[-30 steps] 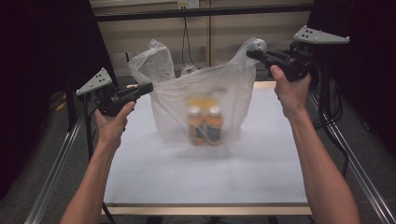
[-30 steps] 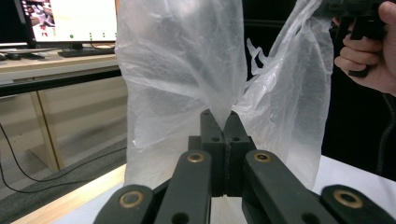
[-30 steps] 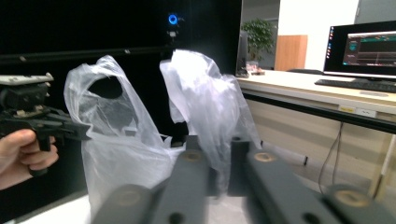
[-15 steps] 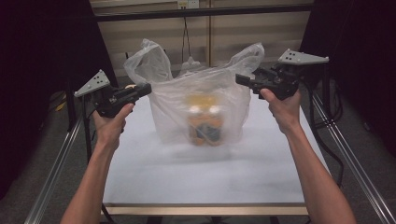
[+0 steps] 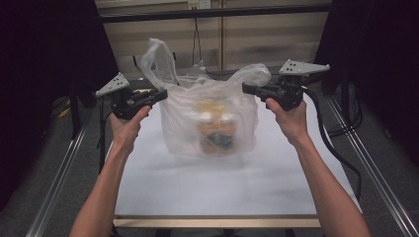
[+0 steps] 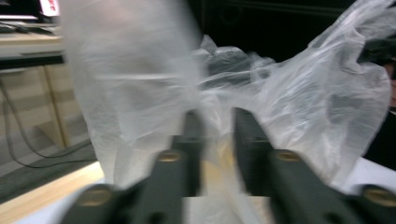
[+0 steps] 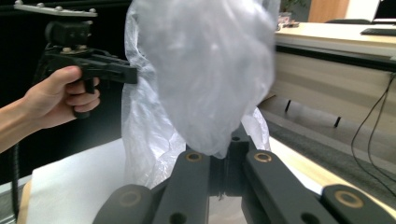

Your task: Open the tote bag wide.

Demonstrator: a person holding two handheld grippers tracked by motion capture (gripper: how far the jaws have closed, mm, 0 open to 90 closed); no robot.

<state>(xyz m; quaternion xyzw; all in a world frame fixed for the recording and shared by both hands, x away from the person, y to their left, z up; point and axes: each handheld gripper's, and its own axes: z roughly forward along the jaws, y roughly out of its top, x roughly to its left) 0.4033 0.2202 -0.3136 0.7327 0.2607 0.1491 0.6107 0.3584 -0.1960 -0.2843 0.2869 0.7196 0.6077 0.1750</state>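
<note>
Film this thin is giving way wherever it is pulled: the bag (image 5: 210, 116) is sitting upright on the tabletop (image 5: 237, 182), toward the far edge and about midway between the left and right edges, and its walls are sagging and creasing around the bottles (image 5: 216, 129) standing inside. The left gripper (image 5: 159, 94) is pinching plastic at the bag's left handle, and in the left gripper view film is bunching in the narrow gap between its jaws (image 6: 215, 140). The right gripper (image 5: 245, 88) is doing the same at the right handle, its jaws having just been closing, and in the right gripper view they are meeting on a gathered fold (image 7: 219, 161). The plastic is looking light, limp and slippery, likely to slide out of a shallow bite or to stretch and tear under a sharp tug. The bottles are probably giving the load most of its weight and may be tipping against each other as the bag is rising. The handles, bunched thick, are offering the safest hold, with both sides lifting evenly.
</note>
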